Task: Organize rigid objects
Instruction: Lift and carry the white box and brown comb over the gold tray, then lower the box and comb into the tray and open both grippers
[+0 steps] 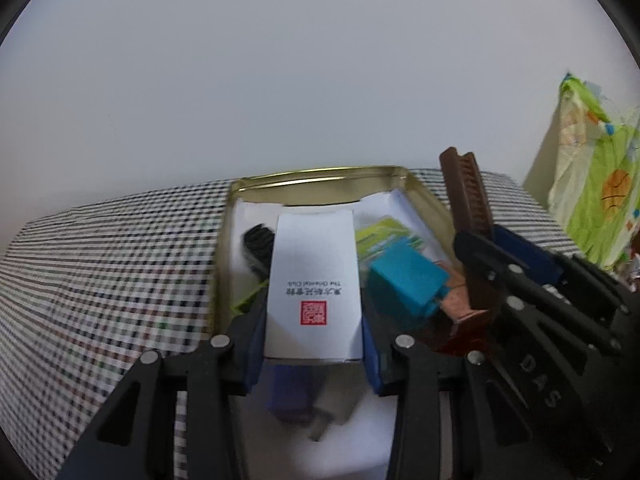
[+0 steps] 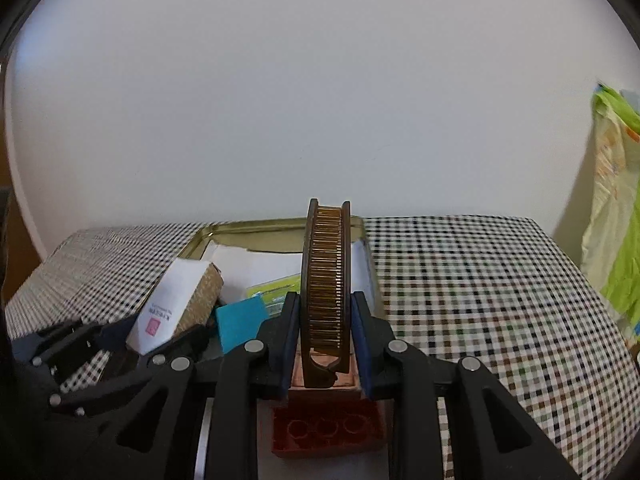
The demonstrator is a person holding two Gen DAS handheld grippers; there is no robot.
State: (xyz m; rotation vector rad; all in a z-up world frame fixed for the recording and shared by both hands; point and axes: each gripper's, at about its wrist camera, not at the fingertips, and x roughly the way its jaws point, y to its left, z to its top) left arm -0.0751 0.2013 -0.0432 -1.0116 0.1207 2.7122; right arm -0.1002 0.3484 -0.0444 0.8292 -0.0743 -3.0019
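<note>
Checked cloth point(image 2: 480, 280) covered the table, small dark and pale squares, running to its far edge in both views. Plain pale wall point(image 1: 280, 80) stood behind, unmarked. At the right, beyond the table edge, hung a crumpled bag point(image 1: 596, 184), lime green and cream, printed with an orange ball; the right wrist view caught the same bag point(image 2: 616, 216) near the frame's edge, blurred.

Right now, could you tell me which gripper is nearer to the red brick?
Right. The right gripper, shut on the brown comb, hangs directly over the red brick; the left gripper, holding the white box, sits off to the side over the gold tin.
</note>
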